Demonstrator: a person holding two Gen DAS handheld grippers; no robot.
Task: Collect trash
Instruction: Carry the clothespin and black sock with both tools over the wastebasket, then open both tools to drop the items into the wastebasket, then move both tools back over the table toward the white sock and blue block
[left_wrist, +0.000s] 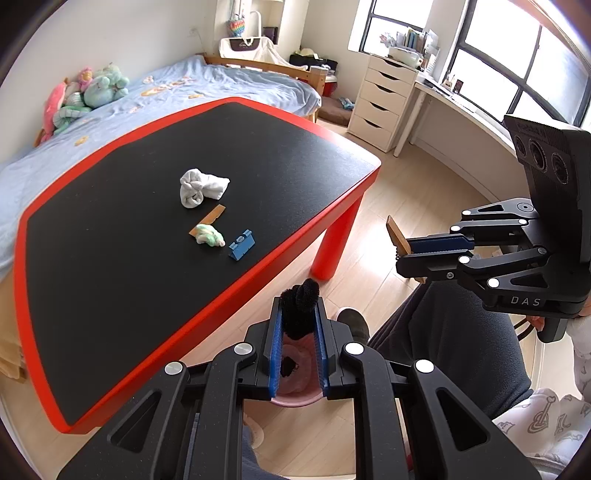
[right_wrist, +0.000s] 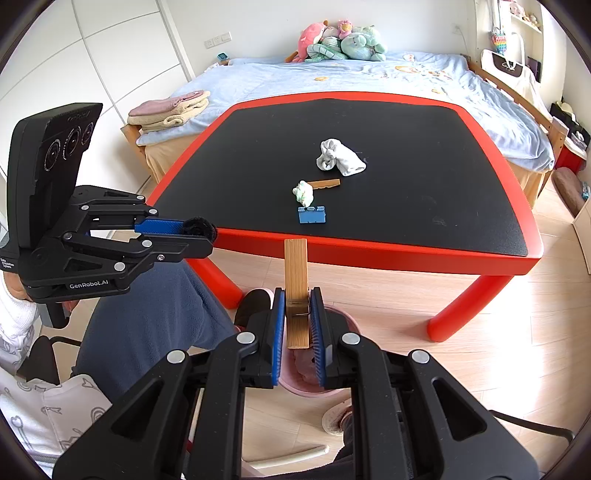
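Observation:
My left gripper (left_wrist: 300, 320) is shut on a black fuzzy wad (left_wrist: 300, 308) and holds it over a pink bin (left_wrist: 295, 399) on the floor; it also shows in the right wrist view (right_wrist: 201, 232). My right gripper (right_wrist: 297, 317) is shut on a wooden clothespin half (right_wrist: 295, 291) above the pink bin (right_wrist: 334, 317). On the black table top (left_wrist: 110, 258) lie a white crumpled cloth (left_wrist: 201, 186), a wooden stick (left_wrist: 208, 218), a green-white wad (left_wrist: 209, 235) and a blue clip (left_wrist: 242, 244).
The table has a red rim (right_wrist: 369, 248) and red legs (right_wrist: 458, 314). A bed with plush toys (right_wrist: 340, 40) stands behind it. White drawers (left_wrist: 384, 96) stand near the window. My legs and slippered feet (left_wrist: 352, 321) are beside the bin.

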